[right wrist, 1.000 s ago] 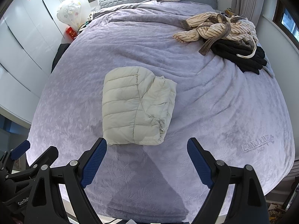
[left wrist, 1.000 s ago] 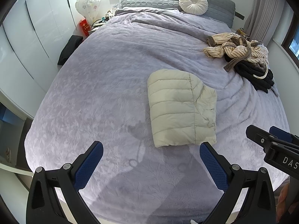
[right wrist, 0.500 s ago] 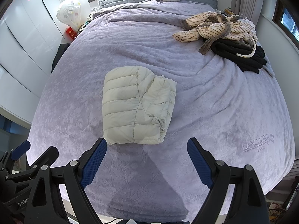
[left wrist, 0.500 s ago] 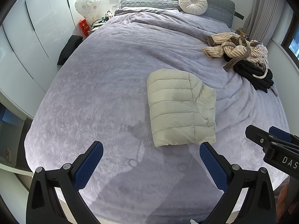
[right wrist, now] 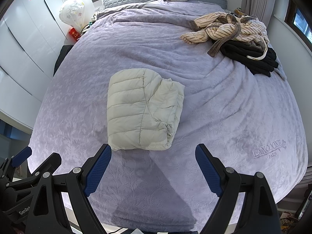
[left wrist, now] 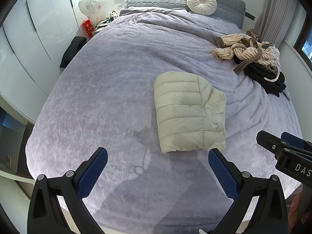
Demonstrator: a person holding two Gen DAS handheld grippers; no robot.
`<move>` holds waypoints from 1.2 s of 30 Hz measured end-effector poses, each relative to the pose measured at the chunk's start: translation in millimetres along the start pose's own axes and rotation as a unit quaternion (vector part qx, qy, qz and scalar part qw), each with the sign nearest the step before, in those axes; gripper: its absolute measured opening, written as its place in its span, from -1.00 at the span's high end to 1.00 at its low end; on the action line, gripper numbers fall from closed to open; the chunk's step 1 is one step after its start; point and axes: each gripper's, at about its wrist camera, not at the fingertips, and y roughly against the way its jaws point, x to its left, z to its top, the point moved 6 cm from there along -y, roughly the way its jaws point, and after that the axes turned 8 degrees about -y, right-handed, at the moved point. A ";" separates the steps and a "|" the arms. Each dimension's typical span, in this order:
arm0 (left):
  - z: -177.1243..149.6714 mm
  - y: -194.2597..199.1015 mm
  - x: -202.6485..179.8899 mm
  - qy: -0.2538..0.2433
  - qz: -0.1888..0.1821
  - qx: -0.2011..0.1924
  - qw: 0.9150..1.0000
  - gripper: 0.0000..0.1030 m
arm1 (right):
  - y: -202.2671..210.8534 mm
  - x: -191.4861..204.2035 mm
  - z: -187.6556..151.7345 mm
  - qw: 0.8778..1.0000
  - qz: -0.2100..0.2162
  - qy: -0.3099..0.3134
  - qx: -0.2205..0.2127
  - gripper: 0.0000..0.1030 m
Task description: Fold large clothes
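Note:
A cream quilted puffer jacket (left wrist: 188, 111) (right wrist: 142, 109) lies folded into a compact rectangle in the middle of the lilac bedspread (left wrist: 109, 89) (right wrist: 224, 101). My left gripper (left wrist: 158, 156) hangs open over the near part of the bed, short of the jacket's near edge, nothing between its blue pads. My right gripper (right wrist: 154, 154) is open too, just before the jacket's near edge and apart from it. Each gripper shows at the side of the other's view.
A heap of clothes lies at the bed's far right: a striped cream garment (left wrist: 245, 47) (right wrist: 224, 28) over black ones (left wrist: 267, 78) (right wrist: 251, 56). A round white cushion (left wrist: 201, 3) rests against the grey headboard. White wardrobe doors (left wrist: 29, 39) line the left side.

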 end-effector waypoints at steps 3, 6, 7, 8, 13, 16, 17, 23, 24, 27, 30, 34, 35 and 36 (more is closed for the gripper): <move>0.2 -0.2 0.2 0.000 0.000 0.000 1.000 -1.00 | 0.0 0.1 0.0 1.000 0.000 0.000 0.000 -0.74; -0.2 -1.2 0.2 -0.001 0.000 0.000 1.000 -1.00 | 0.0 1.4 -2.6 1.000 0.000 0.000 0.001 -0.74; -1.4 -1.9 0.7 -0.001 0.000 0.001 1.000 -1.00 | -0.1 1.1 -1.8 1.000 0.000 0.000 0.000 -0.74; -1.5 -1.8 0.7 -0.001 0.000 0.001 1.000 -1.00 | -0.1 1.0 -1.9 1.000 0.000 0.000 0.000 -0.74; -2.2 -2.2 1.1 -0.002 0.000 0.001 1.000 -1.00 | -0.1 0.8 -1.8 1.000 0.000 -0.001 0.000 -0.74; -3.1 -1.6 1.2 -0.001 0.000 0.001 1.000 -1.00 | -0.1 0.4 -1.5 1.000 0.000 0.000 0.001 -0.74; -3.2 -1.5 1.2 -0.001 0.000 0.001 1.000 -1.00 | -0.1 0.4 -1.5 1.000 0.000 0.000 0.001 -0.74; -3.5 -2.7 2.3 -0.002 0.001 0.001 1.000 -1.00 | -0.1 0.5 -1.7 1.000 0.000 0.000 0.001 -0.74; -3.2 -2.8 2.1 -0.002 0.000 0.001 1.000 -1.00 | -0.2 0.3 -1.0 1.000 0.000 0.001 0.001 -0.74; -4.0 -2.4 2.3 -0.001 0.000 0.001 1.000 -1.00 | -0.2 0.5 -1.3 1.000 0.000 0.000 0.001 -0.74; -3.6 -2.8 2.6 -0.002 0.000 0.001 1.000 -1.00 | 0.0 1.0 -1.4 1.000 0.000 0.001 0.001 -0.74; -3.9 -2.6 3.0 -0.003 0.001 0.000 1.000 -1.00 | 0.5 1.2 -0.4 1.000 -0.004 0.003 -0.001 -0.74; -4.3 -3.2 3.5 -0.003 0.001 0.000 1.000 -1.00 | 0.6 1.6 -1.7 1.000 -0.006 0.005 -0.002 -0.74; -3.8 -3.4 3.3 -0.003 0.000 0.001 1.000 -1.00 | 1.0 1.9 -4.2 1.000 -0.007 0.007 -0.003 -0.74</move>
